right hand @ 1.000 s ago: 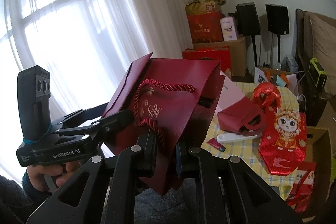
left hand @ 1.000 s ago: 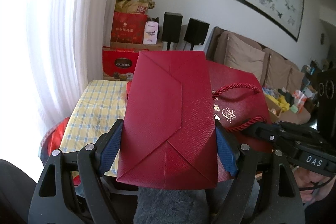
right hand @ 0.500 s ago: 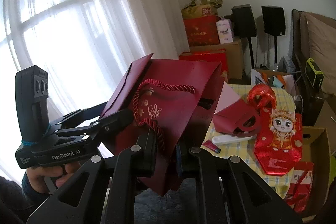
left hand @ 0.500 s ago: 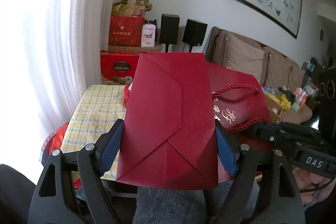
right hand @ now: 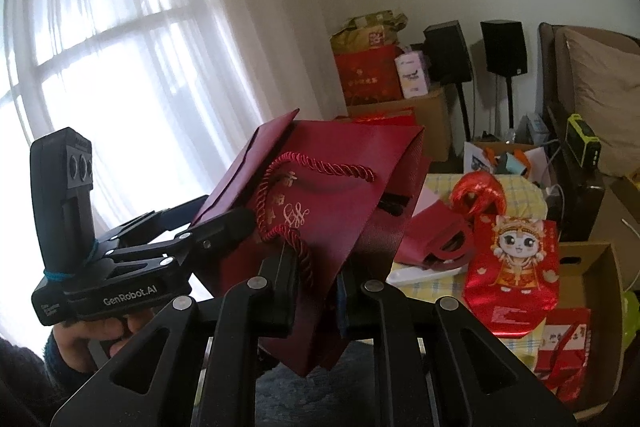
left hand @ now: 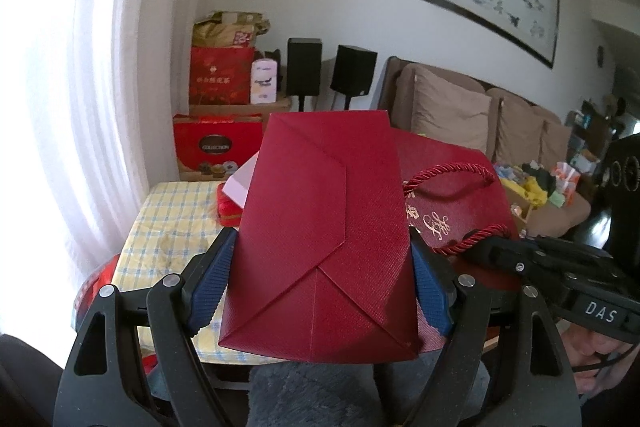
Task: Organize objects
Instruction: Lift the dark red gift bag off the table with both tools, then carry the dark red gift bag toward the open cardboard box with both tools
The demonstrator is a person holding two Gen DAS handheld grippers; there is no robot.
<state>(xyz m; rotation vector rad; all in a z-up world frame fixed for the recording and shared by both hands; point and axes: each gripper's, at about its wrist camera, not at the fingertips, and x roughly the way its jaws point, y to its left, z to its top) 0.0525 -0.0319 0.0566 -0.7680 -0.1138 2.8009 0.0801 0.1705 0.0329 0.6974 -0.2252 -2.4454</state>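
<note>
Bag (left hand: 320,247) bottom clamped across left gripper (left hand: 320,279) jaws; right gripper (right hand: 318,291) jaws pinch its edge.

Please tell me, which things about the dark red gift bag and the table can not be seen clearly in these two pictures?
- Left wrist view: the folded bottom of the dark red gift bag hides the bag's opening and much of the table.
- Right wrist view: the bag's inside is dark, so any contents cannot be told.
- Right wrist view: the right gripper pads are hidden behind the bag's edge.
- Both views: print on the far red boxes is too small.
</note>
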